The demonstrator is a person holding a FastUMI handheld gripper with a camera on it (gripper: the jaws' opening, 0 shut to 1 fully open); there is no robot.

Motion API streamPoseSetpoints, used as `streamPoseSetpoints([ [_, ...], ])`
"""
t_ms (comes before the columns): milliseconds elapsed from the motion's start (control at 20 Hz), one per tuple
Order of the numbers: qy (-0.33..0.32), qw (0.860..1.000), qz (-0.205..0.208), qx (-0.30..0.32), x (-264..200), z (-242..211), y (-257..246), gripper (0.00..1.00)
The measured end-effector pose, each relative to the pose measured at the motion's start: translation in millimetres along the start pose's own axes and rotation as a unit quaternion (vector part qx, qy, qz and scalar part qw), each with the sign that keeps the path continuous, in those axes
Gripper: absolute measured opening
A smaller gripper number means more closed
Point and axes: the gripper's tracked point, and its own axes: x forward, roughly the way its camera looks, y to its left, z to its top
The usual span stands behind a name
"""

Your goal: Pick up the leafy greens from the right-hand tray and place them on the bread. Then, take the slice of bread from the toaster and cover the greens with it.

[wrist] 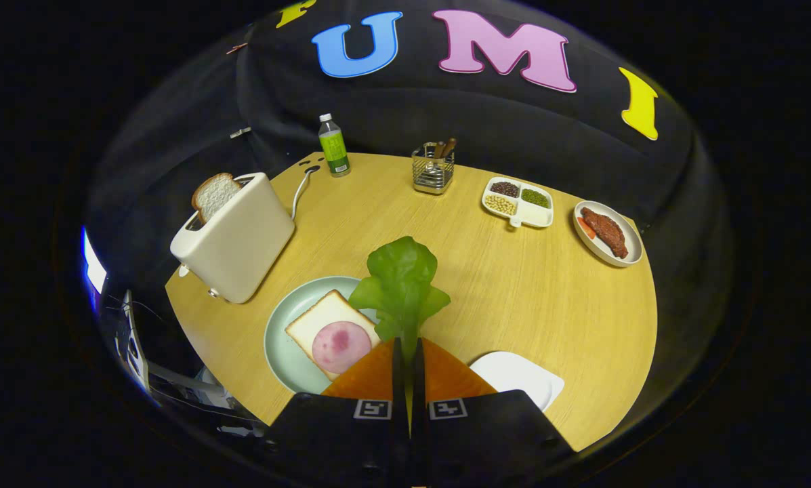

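Gripper: the gripper [408, 352] has its two fingers closed almost together, pinching the stem end of the leafy greens between them.
Greens: a bright green, soft-edged lettuce leaf [402, 285] stands up from the fingertips toward 12 o'clock, held above the round wooden table [513, 285].
Plate: a pale green round plate [283, 339] lies at about 10 o'clock from the fingertips – just beside them.
Bread: a square white bread slice [317, 322] rests on that plate, with a round pink slice of ham [341, 346] on top of it.
Toaster: a cream boxy toaster [232, 237] sits farther out at 10 o'clock, a white bread slice with brown crust [214, 194] poking from its slot.
Tray: a white flat tray [520, 379] lies at 3 o'clock, close to the right finger – nothing on its visible part.
Far side: a green-labelled clear bottle [333, 146], a wire-mesh utensil holder [433, 169], a white divided dish of beans [519, 202] and a white oval plate of brown meat [607, 232].
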Motion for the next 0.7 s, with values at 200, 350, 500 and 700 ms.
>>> streamPoseSetpoints([
  [200, 0.017, 1.0, 0.026, -0.001, 13.3, 0.3, 37.6, 0.06],
  [350, 0.031, 0.999, 0.039, -0.006, 26.5, -2.7, 60.2, 0.06],
  [500, 0.049, 0.998, 0.042, -0.013, 39.2, -10.4, 76.0, 0.06],
  [700, 0.064, 0.997, 0.037, -0.024, 51.4, -17.6, 85.1, 0.08],
])
